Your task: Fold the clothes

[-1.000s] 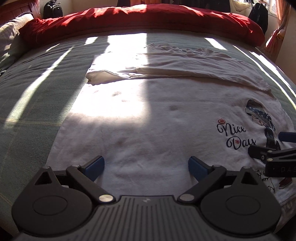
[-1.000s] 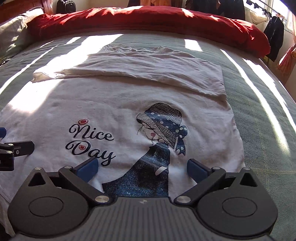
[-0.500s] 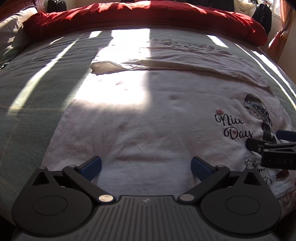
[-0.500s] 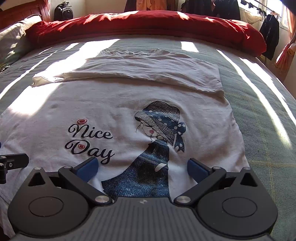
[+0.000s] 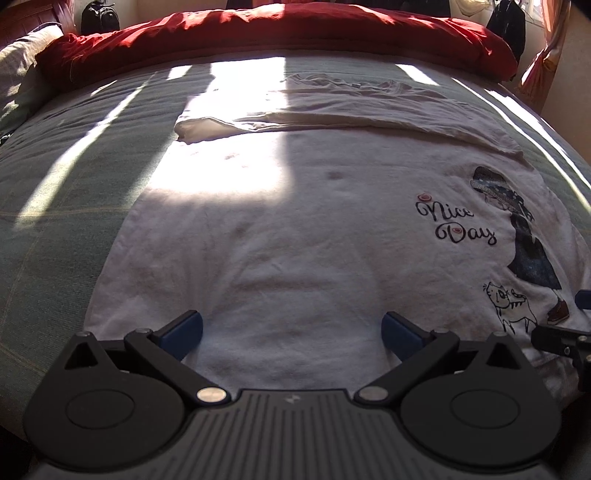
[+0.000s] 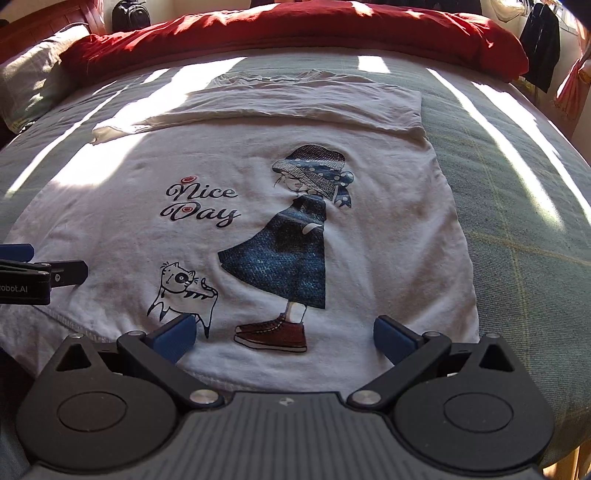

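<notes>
White cotton, a printed T-shirt [image 6: 258,206], lies spread face-up across the green bedspread [image 6: 517,206], its hem at the near edge of the bed and its neckline far, toward the red duvet [image 6: 295,33]. Its far part looks already turned in: the sleeves and shoulders lie as a flat band [image 6: 295,103] across the chest, which I judge to be the first fold. The long body remains unfolded, so most of the work is left, probably bringing the hem up toward the far band.

Both tools sit at the near hem. On the left gripper [image 5: 291,332] the jaws are spread wide and grasp nothing, the blue pads poised over plain cloth at the shirt's left side. On the right gripper [image 6: 284,334] the jaws likewise gape, empty, straddling the printed red shoe. Whether the pads touch the cloth I cannot tell.
</notes>
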Demonstrator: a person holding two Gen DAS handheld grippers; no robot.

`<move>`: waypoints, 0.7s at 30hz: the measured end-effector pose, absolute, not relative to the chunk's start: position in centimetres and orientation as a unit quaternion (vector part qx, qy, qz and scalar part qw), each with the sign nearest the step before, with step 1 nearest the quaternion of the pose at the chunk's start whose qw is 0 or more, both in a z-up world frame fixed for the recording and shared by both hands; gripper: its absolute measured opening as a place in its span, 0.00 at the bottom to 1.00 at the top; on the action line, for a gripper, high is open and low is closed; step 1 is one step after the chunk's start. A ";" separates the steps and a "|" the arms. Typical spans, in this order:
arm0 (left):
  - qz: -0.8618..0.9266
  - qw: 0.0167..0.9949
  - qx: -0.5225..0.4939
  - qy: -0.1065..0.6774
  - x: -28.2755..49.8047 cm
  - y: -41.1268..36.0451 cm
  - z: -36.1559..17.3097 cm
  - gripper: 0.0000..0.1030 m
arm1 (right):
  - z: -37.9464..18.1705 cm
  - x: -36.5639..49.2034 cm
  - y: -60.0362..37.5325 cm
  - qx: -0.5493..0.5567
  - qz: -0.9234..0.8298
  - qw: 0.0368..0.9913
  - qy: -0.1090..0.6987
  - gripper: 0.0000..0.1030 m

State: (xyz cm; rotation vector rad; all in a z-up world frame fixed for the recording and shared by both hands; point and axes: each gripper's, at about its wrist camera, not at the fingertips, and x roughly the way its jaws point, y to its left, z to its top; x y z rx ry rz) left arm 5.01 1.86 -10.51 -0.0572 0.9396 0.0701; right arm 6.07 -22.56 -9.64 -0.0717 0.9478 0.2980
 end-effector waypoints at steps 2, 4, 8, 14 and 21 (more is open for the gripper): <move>0.031 0.890 -0.031 0.454 5.1 2.0 -10.5 1.00 | -9.2 5.5 -23.3 -0.025 0.147 0.884 0.443 1.00; 0.029 0.890 -0.032 0.454 5.0 2.1 -10.6 1.00 | -8.5 5.6 -24.3 0.001 0.151 0.893 0.425 1.00; 0.027 0.891 -0.031 0.453 5.0 2.1 -10.7 1.00 | -8.3 7.5 -26.3 0.039 0.147 0.898 0.412 1.00; 0.021 0.890 -0.031 0.455 5.1 2.3 -10.6 1.00 | -10.1 9.1 -29.7 0.064 0.139 0.897 0.416 1.00; 0.025 0.889 -0.030 0.457 5.4 2.3 -10.7 1.00 | -8.4 9.5 -29.5 0.113 0.161 0.905 0.377 1.00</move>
